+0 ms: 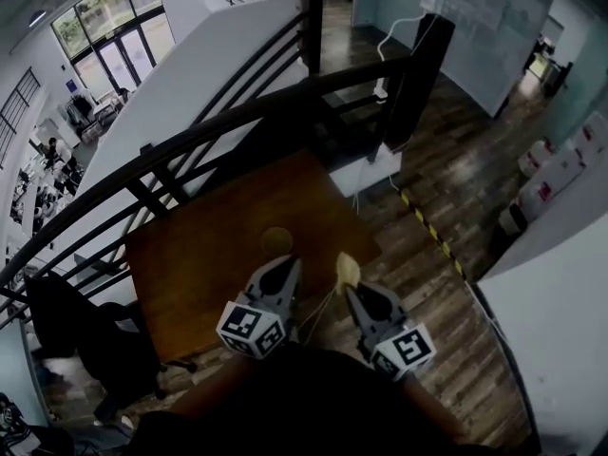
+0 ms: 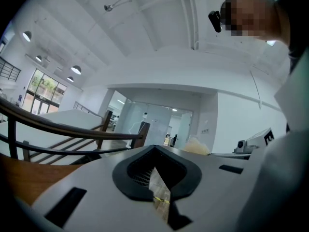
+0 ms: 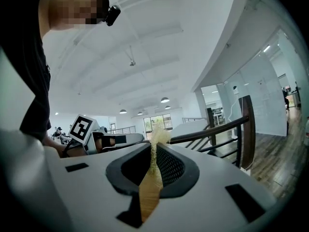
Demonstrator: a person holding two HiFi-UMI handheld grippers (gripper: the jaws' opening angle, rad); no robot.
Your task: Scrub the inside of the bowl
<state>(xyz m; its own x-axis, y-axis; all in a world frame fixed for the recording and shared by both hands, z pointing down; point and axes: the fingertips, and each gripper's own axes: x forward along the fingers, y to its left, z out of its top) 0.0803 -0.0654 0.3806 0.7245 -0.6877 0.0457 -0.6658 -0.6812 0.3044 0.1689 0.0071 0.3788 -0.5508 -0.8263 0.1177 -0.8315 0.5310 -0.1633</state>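
The head view is dim and murky, black at its curved corners. Daylight comes from tall windows (image 1: 112, 28) far ahead and left of the left gripper (image 1: 285, 266). Both gripper views are bright under round ceiling lamps (image 2: 76, 70) overhead, with straight lines bowed. The scrubber (image 3: 159, 135) pinched at the right gripper (image 3: 154, 146) tips shows pale against the glare beyond.

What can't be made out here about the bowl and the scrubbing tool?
Head view: small round brown bowl, inside too small and dim to read.
Right gripper view: yellow fibrous scrubber, its lower part hidden between the right gripper's pads.
Both gripper views: bowl out of frame.
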